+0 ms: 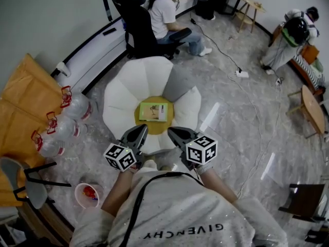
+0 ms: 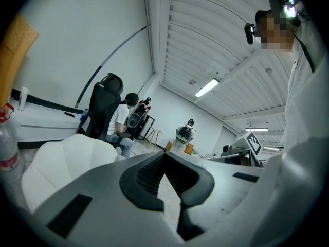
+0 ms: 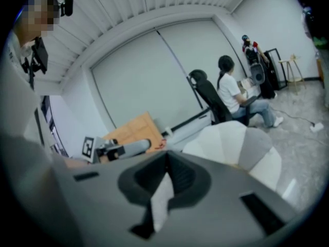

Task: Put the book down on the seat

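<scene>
A thin book with a pale green cover lies flat on the yellow middle of the flower-shaped seat, which has white petals and one grey one. Both grippers hover close to my chest, just short of the seat's near edge and apart from the book. The left gripper is shut with nothing in it, and its jaws meet at the tips in the left gripper view. The right gripper is shut and empty too. The seat also shows beyond the jaws.
Large water bottles and cardboard sheets stand at the left. A person sits in a black office chair behind the seat. Another person bends at the far right near a small wooden table. A cable runs across the floor.
</scene>
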`<move>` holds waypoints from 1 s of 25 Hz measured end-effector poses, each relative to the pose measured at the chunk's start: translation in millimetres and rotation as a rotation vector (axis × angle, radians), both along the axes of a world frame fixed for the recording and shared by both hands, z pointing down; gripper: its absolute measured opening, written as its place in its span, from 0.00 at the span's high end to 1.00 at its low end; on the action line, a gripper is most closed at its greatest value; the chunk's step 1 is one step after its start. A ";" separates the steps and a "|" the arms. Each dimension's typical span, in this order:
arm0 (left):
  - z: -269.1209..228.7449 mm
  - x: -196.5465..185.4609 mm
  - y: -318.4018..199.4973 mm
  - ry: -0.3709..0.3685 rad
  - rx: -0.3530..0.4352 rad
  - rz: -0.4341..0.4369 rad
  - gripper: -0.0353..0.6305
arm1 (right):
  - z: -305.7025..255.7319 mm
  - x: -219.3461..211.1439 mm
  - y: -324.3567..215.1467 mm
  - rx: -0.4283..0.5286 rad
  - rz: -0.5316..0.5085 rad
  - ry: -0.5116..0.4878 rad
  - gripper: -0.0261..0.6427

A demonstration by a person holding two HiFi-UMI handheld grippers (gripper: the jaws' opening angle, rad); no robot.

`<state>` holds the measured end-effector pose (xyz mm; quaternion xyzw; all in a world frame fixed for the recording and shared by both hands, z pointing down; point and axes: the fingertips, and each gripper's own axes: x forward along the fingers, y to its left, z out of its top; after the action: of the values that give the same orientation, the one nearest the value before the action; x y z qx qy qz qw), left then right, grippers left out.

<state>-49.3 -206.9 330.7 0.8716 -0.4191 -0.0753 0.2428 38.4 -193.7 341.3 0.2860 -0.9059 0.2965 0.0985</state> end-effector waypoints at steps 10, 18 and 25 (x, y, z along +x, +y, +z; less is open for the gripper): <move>5.7 -8.2 -7.4 0.009 -0.035 0.012 0.91 | 12.1 -3.7 -5.3 -0.028 0.017 0.004 0.94; 6.3 -16.1 -19.2 -0.004 -0.030 0.010 0.91 | 11.8 -17.5 -17.7 -0.015 -0.007 0.007 0.94; 7.7 -24.0 -25.4 -0.009 -0.035 -0.002 0.91 | 11.9 -19.9 -28.7 -0.006 -0.012 0.010 0.94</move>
<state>-73.3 -232.3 338.4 0.8672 -0.4222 -0.0642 0.2561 18.5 -222.4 353.2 0.2819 -0.9061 0.2974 0.1056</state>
